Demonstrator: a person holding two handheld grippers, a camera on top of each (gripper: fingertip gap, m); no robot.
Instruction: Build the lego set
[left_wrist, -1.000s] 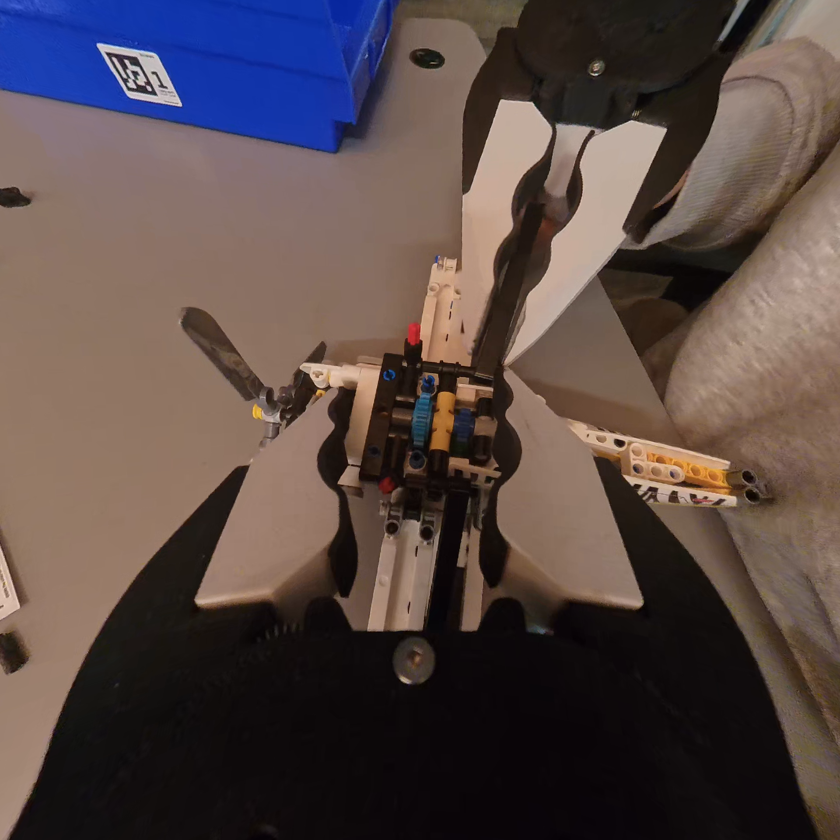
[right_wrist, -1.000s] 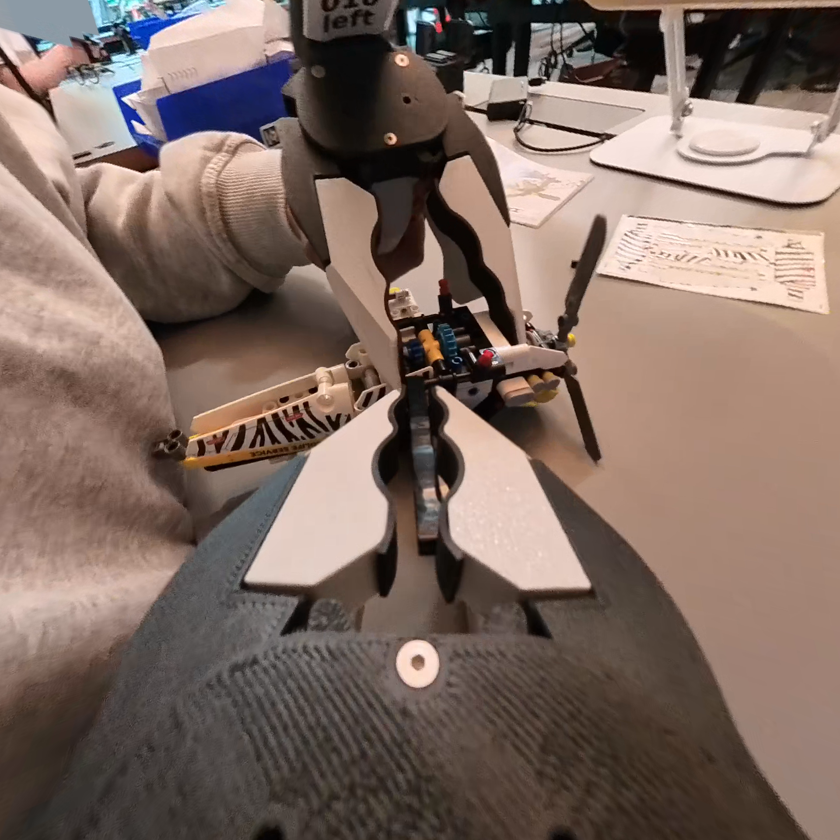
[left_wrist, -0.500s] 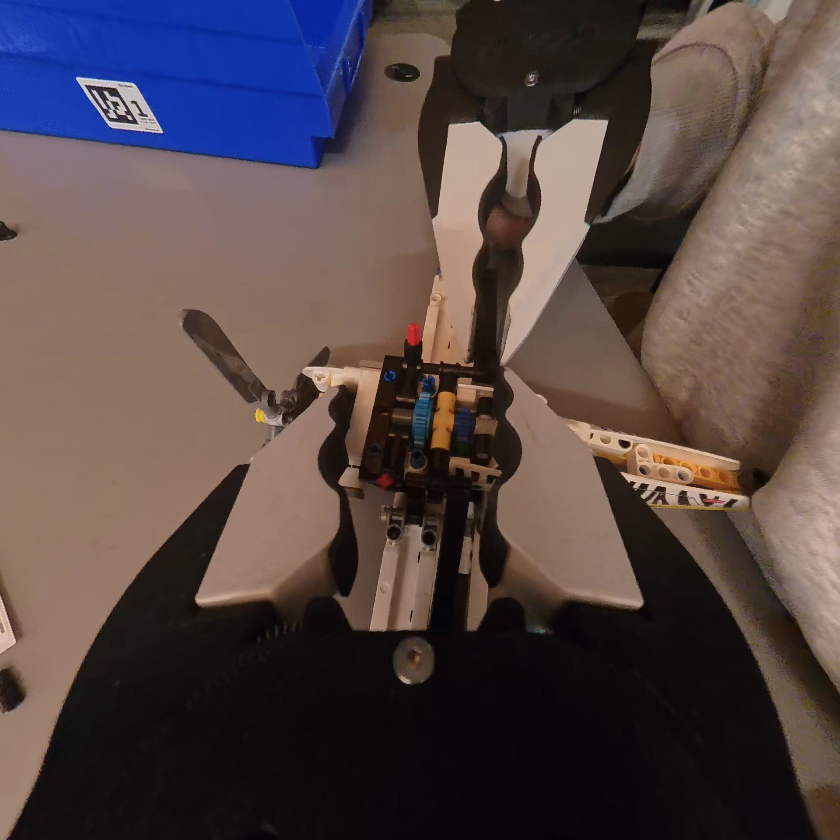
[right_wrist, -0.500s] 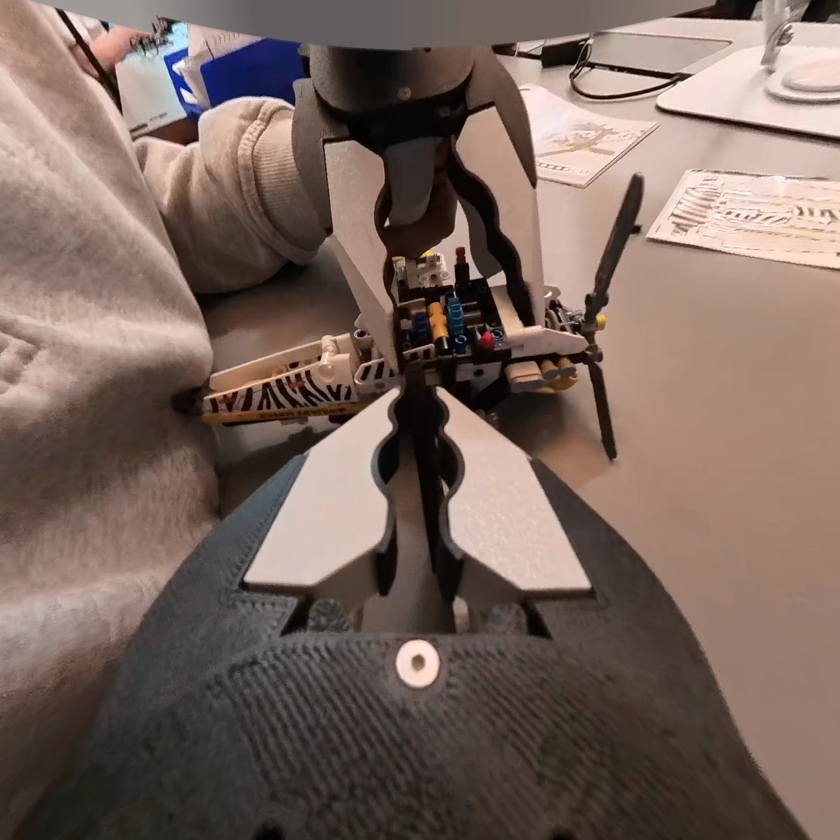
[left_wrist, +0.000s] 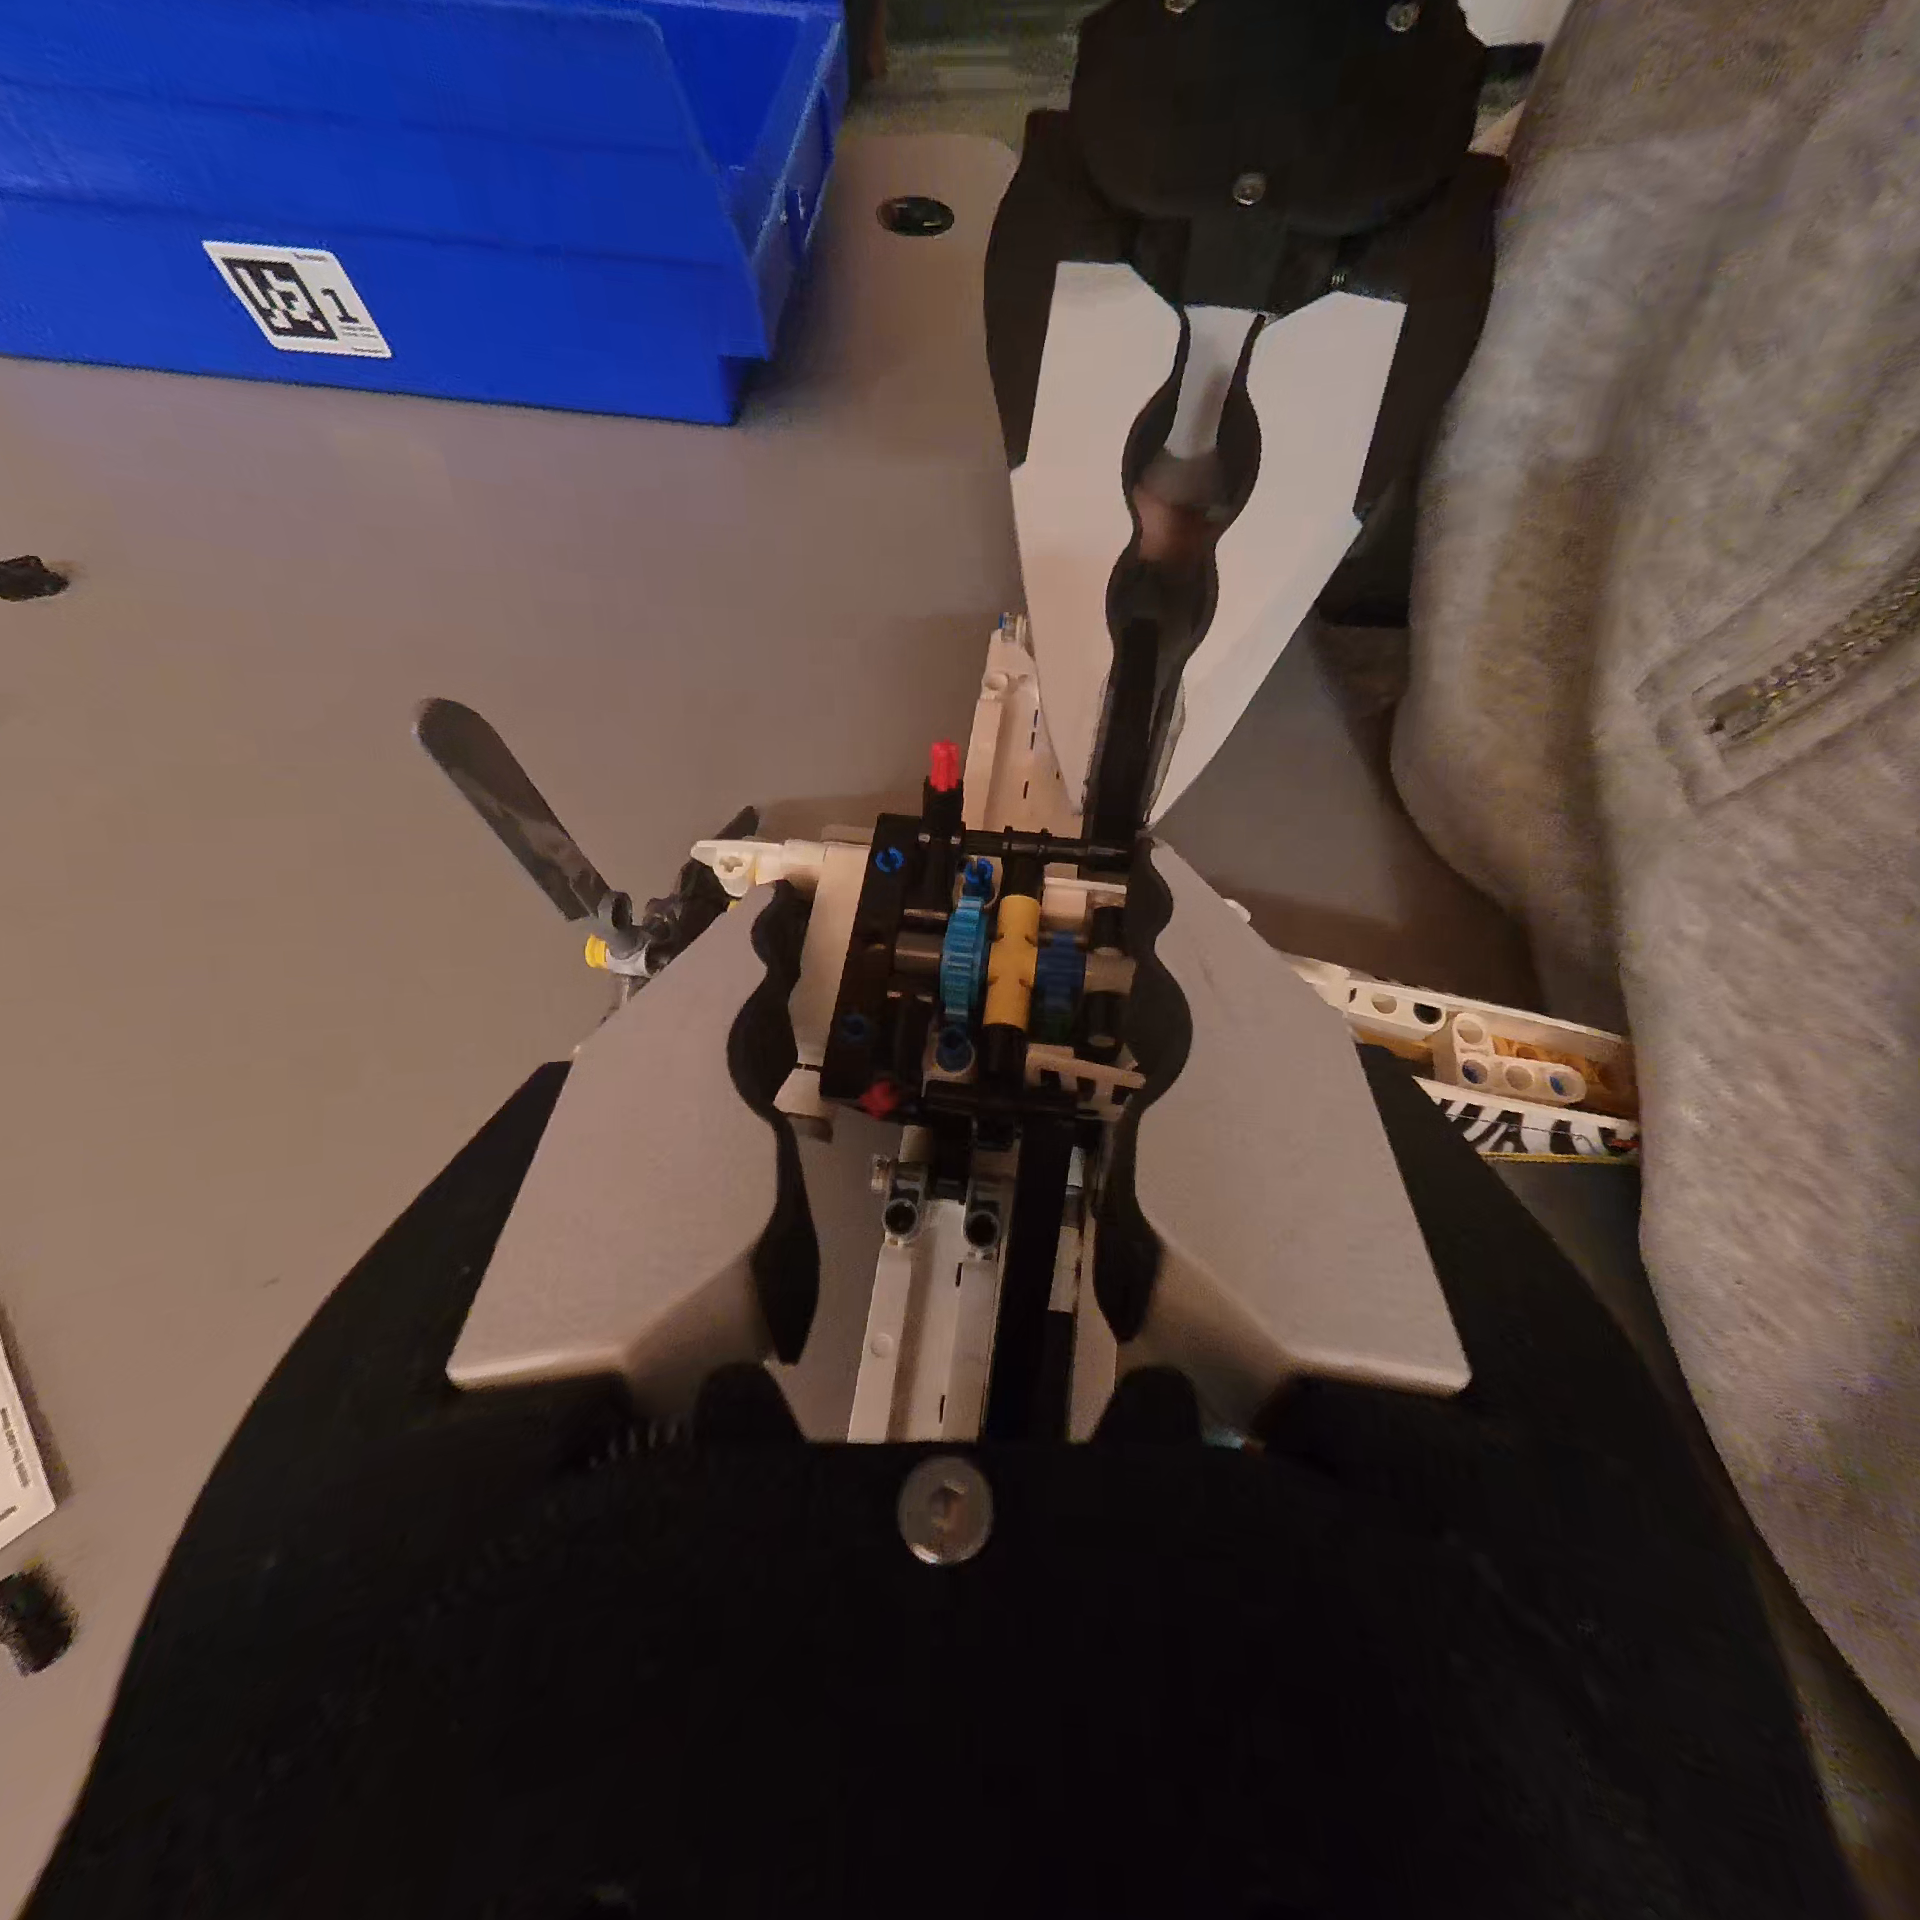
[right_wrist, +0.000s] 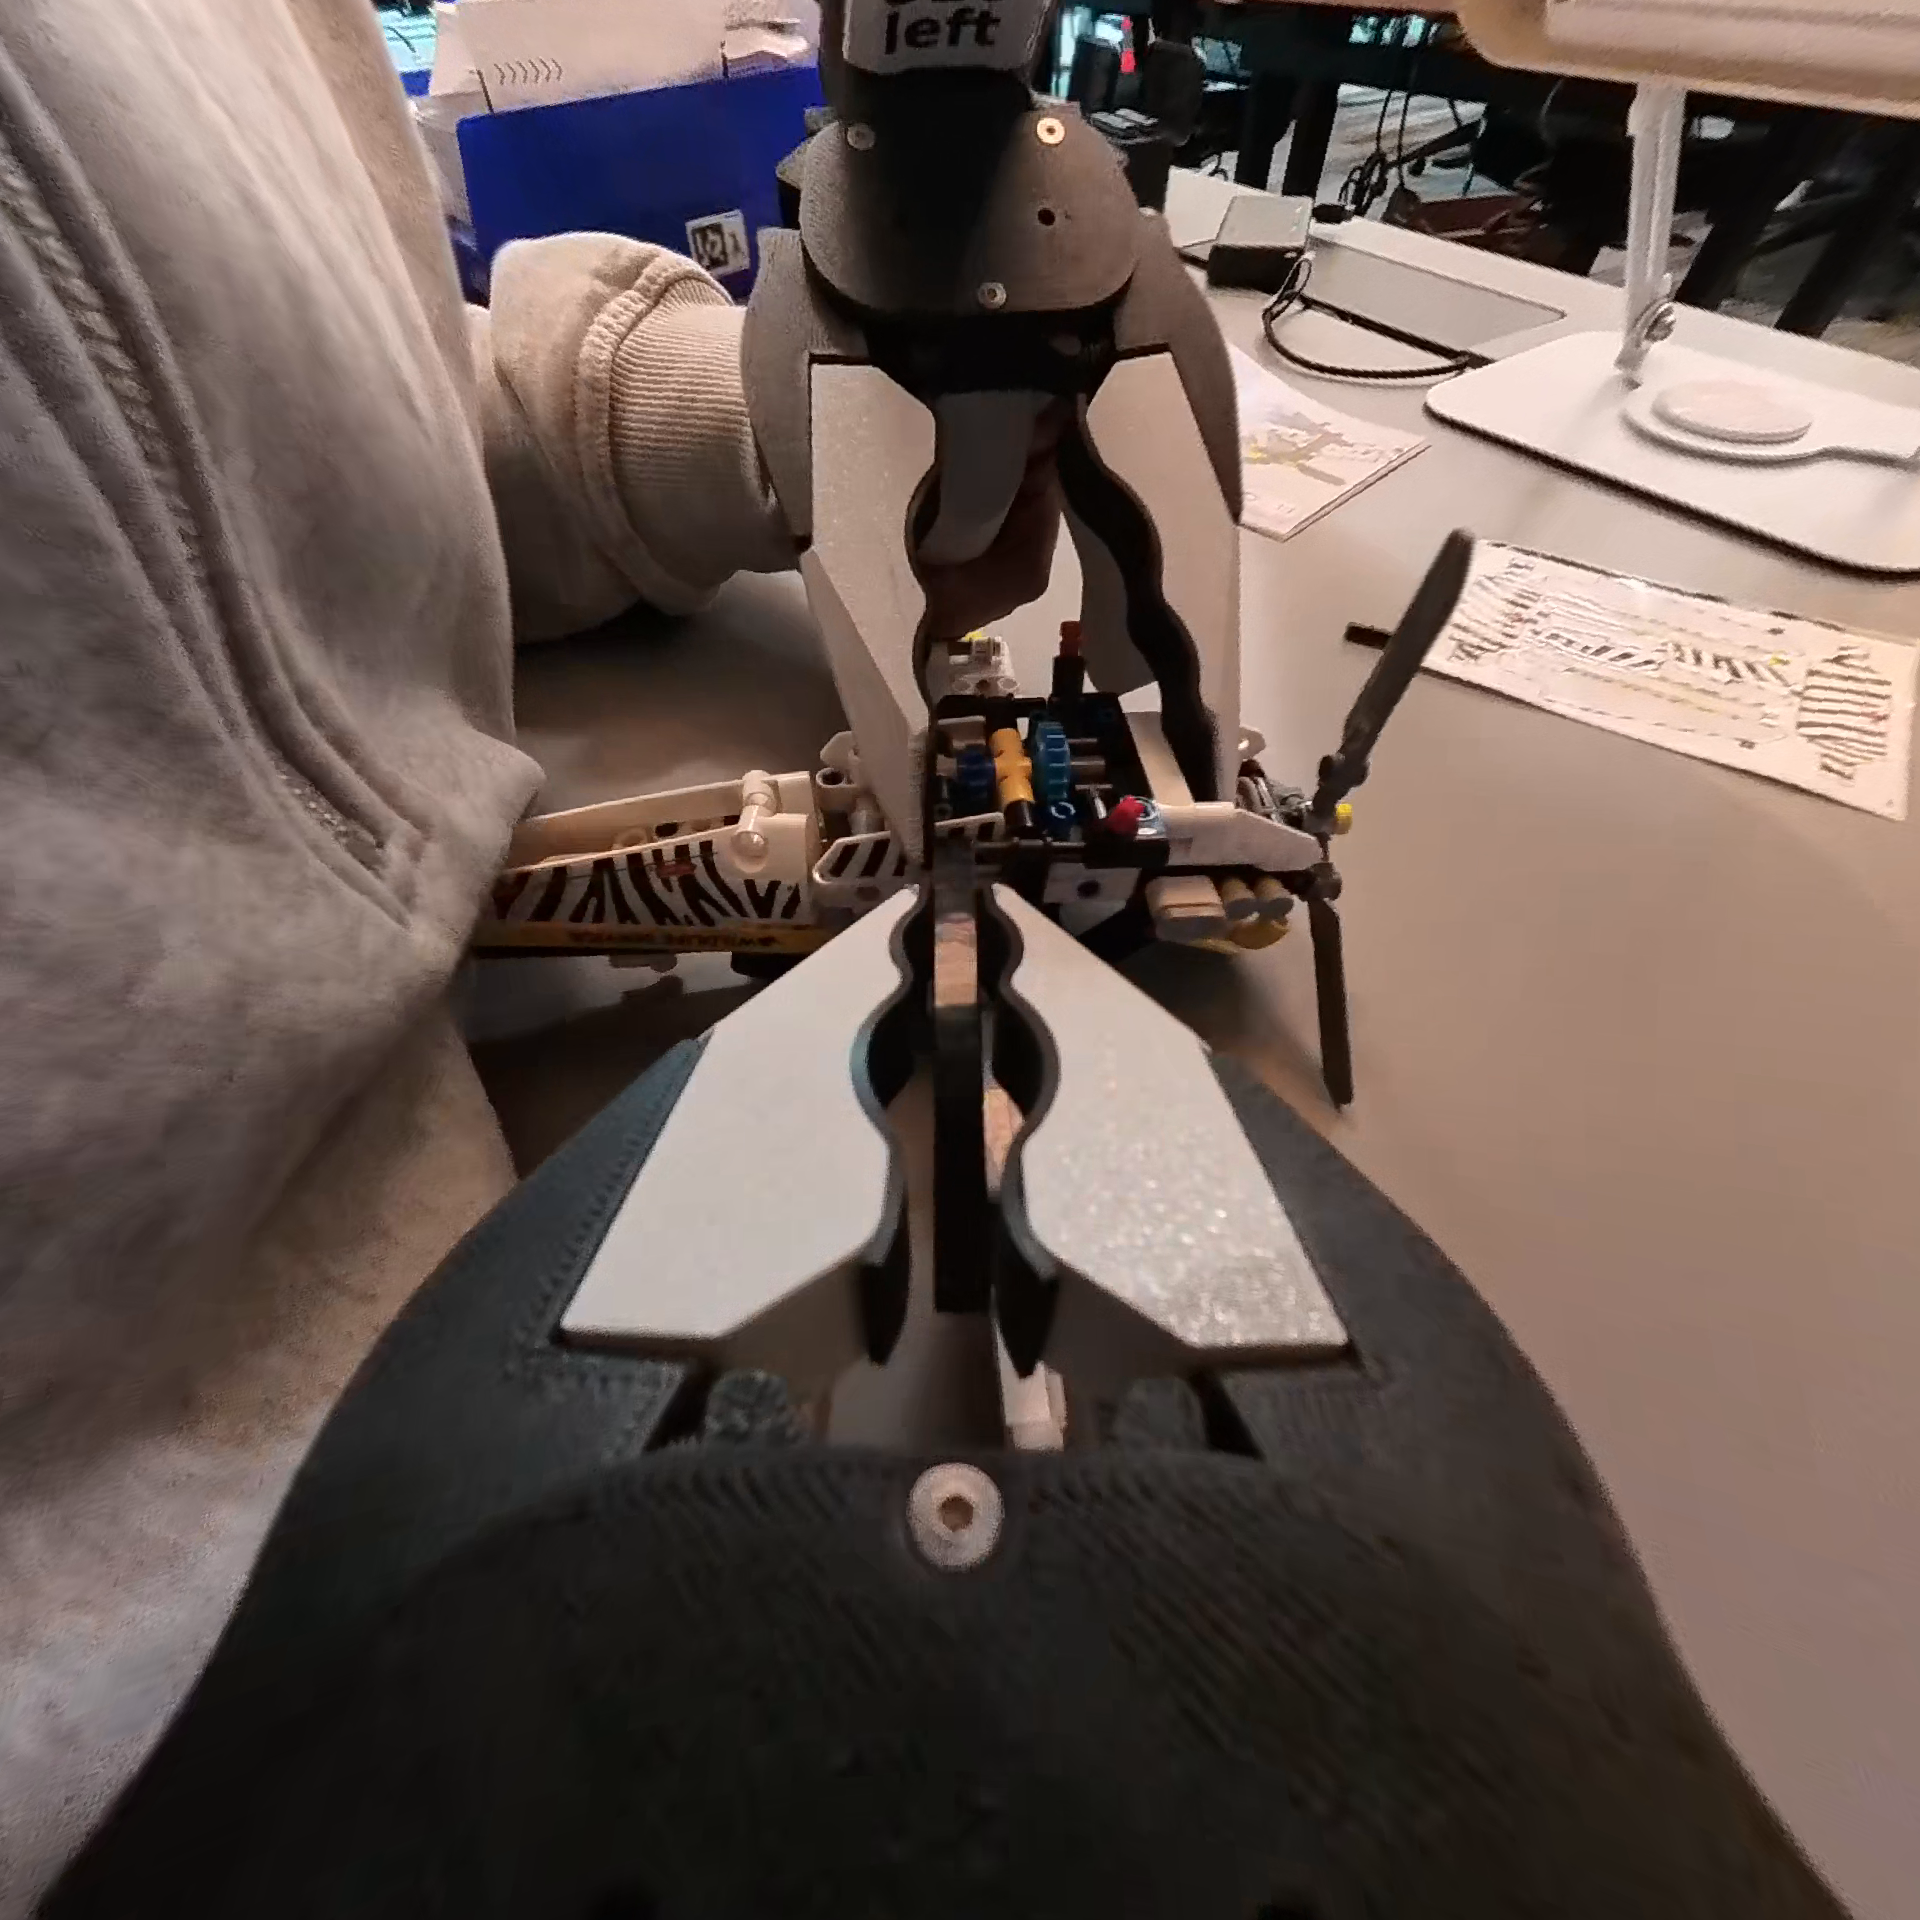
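The lego model is a plane with a black gear frame, a grey propeller and a zebra-striped tail. It rests on the grey table. My left gripper is shut on the model's gear frame from both sides. My right gripper comes in from the far side, shut on a long black beam whose end touches the frame's far right corner. In the right wrist view my right gripper clamps the beam edge-on, and my left gripper straddles the model.
A blue bin stands at the far left. The person's grey sweatshirt fills the right side, against the tail. A sticker sheet, a booklet and a white stand base lie beyond the propeller. Small black parts lie at the left. The grippers are tip to tip, or close to it.
My right gripper has swung from a rightward lean to nearly upright, keeping the black beam's tip at the frame's corner. My left gripper keeps the same hold on the model.
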